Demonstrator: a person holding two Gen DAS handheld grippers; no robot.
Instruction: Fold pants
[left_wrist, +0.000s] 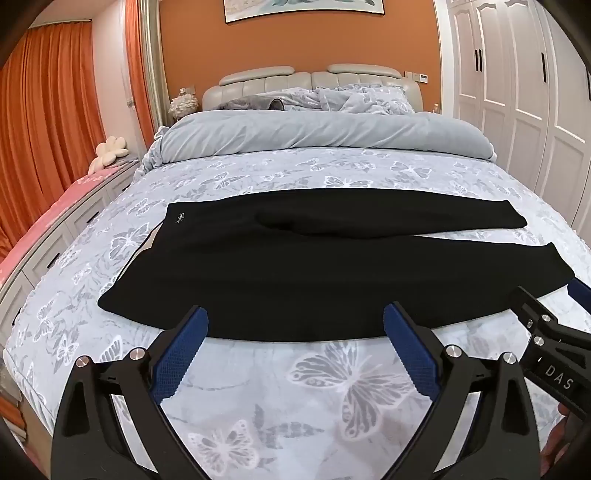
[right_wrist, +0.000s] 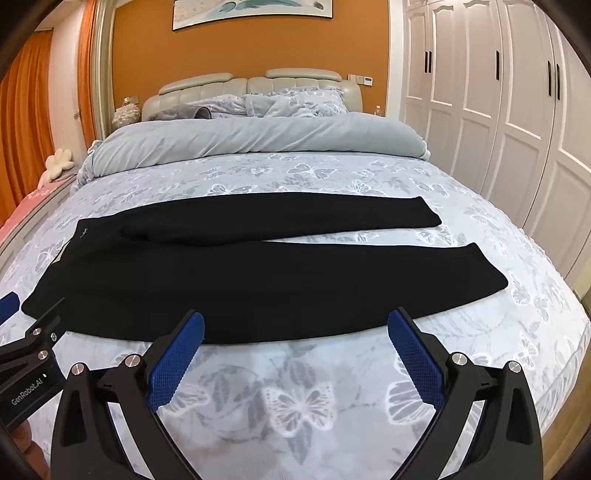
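Note:
Black pants (left_wrist: 295, 273) lie flat across the bed, waistband to the left, both legs running right with a narrow gap between them; they also show in the right wrist view (right_wrist: 258, 280). My left gripper (left_wrist: 295, 317) is open and empty, its blue fingertips just at the near edge of the near leg. My right gripper (right_wrist: 295, 321) is open and empty, also at the near edge of that leg. The right gripper shows at the right edge of the left wrist view (left_wrist: 546, 332). The left gripper shows at the left edge of the right wrist view (right_wrist: 33, 343).
The bed (left_wrist: 314, 387) has a grey butterfly-print cover. A rolled grey duvet (left_wrist: 321, 136) and pillows lie at the far end by the headboard. White wardrobes (right_wrist: 498, 110) stand to the right. A drawer unit with a pink top (left_wrist: 55, 214) and orange curtains stand to the left.

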